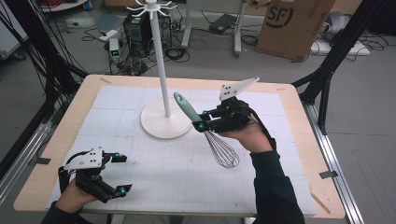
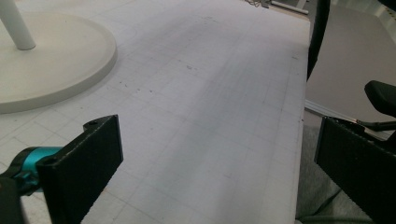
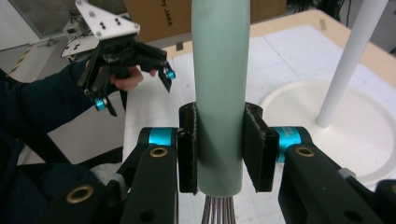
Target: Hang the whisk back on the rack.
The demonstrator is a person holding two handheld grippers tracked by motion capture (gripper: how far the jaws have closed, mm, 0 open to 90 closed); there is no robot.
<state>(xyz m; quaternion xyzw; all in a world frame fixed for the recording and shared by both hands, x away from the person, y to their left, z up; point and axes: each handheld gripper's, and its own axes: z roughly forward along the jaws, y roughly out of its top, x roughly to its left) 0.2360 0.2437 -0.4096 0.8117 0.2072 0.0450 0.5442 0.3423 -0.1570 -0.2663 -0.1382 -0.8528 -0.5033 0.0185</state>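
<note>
The right tongs (image 1: 201, 120) pinch a whisk (image 1: 205, 128) by its handle; in the right gripper view the two black jaws press flat against either side of the handle (image 3: 219, 93), just above the point where the wires leave it. The left tongs (image 1: 122, 173) are spread wide with nothing between them, resting low near the front left corner of the tabletop (image 1: 60, 140).

The whisk has a smooth, pale grey-green handle, round in section, and a balloon of thin silver wires (image 1: 223, 151). Seen from the high view, it is held clear of the tabletop and tilted: the handle end points up and toward the far left, the wire balloon hangs down toward the person, below the right hand (image 1: 250, 135). The tongs grip it near the lower end of the handle, so most of the handle stands free beyond the jaws.

Just beside the handle's tip rises the white pole (image 1: 159, 60) of a hook stand, whose round white base (image 1: 156, 123) sits on the gridded white mat (image 1: 187, 177). The pole carries a ring of white hooks (image 1: 149, 7) at its top. The whisk does not touch the pole. The left tongs lie well apart from the whisk and the stand.
</note>
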